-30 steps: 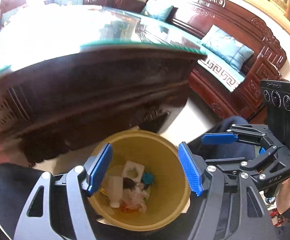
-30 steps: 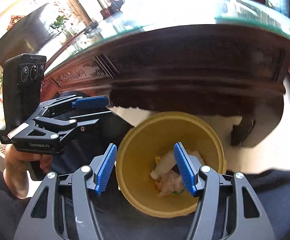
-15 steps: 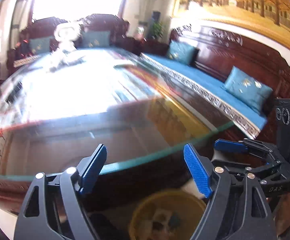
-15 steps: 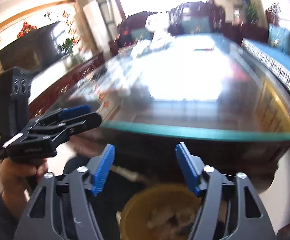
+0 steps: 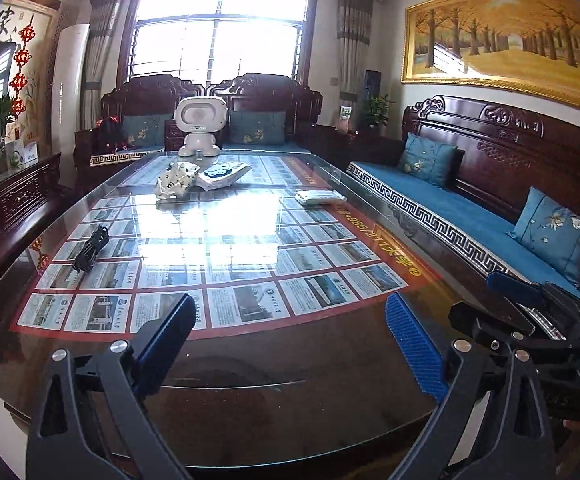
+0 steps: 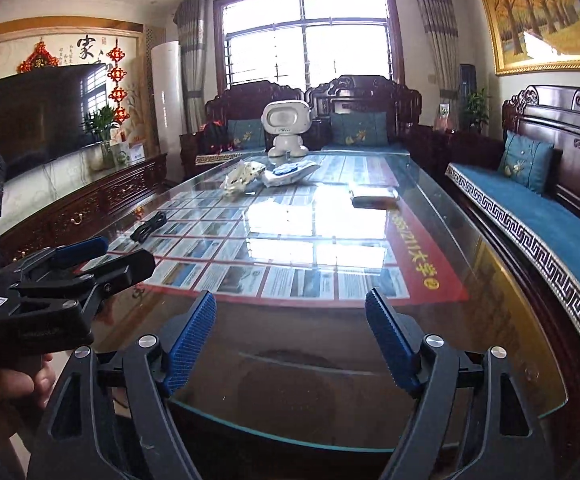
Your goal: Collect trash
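A long glass-topped table (image 5: 250, 344) (image 6: 310, 344) stretches ahead. Far down it lie a crumpled white wrapper (image 5: 176, 180) (image 6: 242, 178) and a white-and-blue packet (image 5: 224, 174) (image 6: 290, 172). A flat white pack (image 5: 318, 197) (image 6: 372, 196) rests toward the right edge. My left gripper (image 5: 290, 340) hovers over the near end, its jaws opening with nothing between them. My right gripper (image 6: 290, 340) does the same, jaws opening and empty. Each gripper also shows in the other's view: right gripper (image 5: 522, 304), left gripper (image 6: 82, 268). The yellow bin is out of view.
A black coiled cable (image 5: 90, 248) (image 6: 148, 227) lies at the table's left. A white toy robot (image 5: 201, 126) (image 6: 286, 128) stands at the far end. Carved wooden sofas with blue cushions (image 5: 470, 216) (image 6: 546, 216) run along the right and back; a TV cabinet (image 6: 70, 208) lines the left.
Both grippers rose from over the yellow bin on the floor and tilted up to face along the tabletop. Their jaws widened. The bin dropped out of view.
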Motion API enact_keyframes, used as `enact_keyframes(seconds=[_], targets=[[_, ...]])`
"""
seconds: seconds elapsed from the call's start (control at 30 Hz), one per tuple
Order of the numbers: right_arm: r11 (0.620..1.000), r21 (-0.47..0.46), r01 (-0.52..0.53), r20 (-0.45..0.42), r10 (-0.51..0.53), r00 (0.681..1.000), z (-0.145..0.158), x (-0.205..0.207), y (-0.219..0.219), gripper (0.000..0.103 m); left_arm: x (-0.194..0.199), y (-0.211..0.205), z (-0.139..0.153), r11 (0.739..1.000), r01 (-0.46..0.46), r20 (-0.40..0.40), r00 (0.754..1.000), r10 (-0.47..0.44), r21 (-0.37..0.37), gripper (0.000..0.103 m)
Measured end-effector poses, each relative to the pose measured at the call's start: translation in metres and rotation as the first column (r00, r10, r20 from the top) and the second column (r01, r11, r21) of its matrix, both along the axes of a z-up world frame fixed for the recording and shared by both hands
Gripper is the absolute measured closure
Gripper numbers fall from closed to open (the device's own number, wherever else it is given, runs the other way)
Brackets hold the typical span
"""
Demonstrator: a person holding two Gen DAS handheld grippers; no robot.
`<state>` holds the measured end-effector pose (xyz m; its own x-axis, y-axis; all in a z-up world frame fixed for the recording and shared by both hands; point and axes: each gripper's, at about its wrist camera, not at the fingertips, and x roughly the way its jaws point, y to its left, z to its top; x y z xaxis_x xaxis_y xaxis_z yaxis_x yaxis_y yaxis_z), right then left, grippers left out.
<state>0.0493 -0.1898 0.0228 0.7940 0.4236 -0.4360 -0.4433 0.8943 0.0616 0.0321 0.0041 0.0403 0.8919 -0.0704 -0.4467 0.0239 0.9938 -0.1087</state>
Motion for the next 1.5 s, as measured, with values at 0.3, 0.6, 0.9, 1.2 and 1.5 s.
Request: enact_keyframes(seconds=[0.3,0.6,0.9,1.2,1.5], targets=[[0.999,0.030,0.030,0.005,-0.031,1.000,0.001,0.019,0.010,0.018,0.018,0.010,-0.005,0.997,-0.080,-0.006,0.997,0.080,0.020,0.004],[0.998,0.004,0.068,-0.004,-0.068,0.998,-0.010,0.021,0.009,0.009,0.029,0.015,-0.025,0.995,-0.100,-0.080,0.992,0.097,-0.026,0.004],[0.997,-0.018,0.081,-0.020,-0.081,0.997,-0.016,0.023,0.010,0.009,0.032,0.017,-0.043,0.984,-0.157,-0.172,0.975,0.140,-0.089,0.004],[0.994,-0.009,0.111,-0.035,-0.111,0.993,-0.017,0.023,0.001,0.009,0.026,0.008,-0.041,0.966,-0.227,-0.130,0.962,0.242,0.121,0.004],[0.992,-0.017,0.126,-0.039,-0.127,0.991,-0.019,0.020,-0.007,0.009,0.022,0.019,-0.039,0.974,-0.226,-0.139,0.964,0.228,0.034,0.004]])
